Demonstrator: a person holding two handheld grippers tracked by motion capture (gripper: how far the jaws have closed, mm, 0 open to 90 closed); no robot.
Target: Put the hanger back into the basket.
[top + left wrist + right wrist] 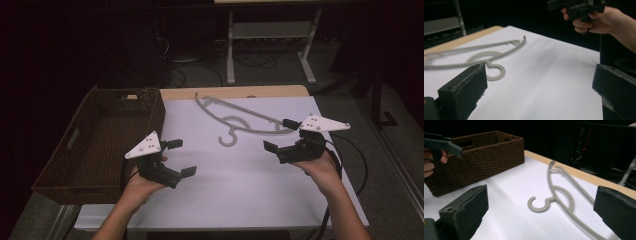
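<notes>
Dark brown woven rectangular basket point(107, 142) sat at table's left edge, on white sheet covering table point(240, 185). Left gripper point(177, 158) hovered just right of basket, jaws wide, nothing between them. Grey plastic clothes hanger point(240, 120) lay flat on sheet at centre rear, hook toward person, apart from basket. Right gripper point(280, 135) hovered near hanger's right end, jaws wide, empty; contact with hanger could not be told.
</notes>
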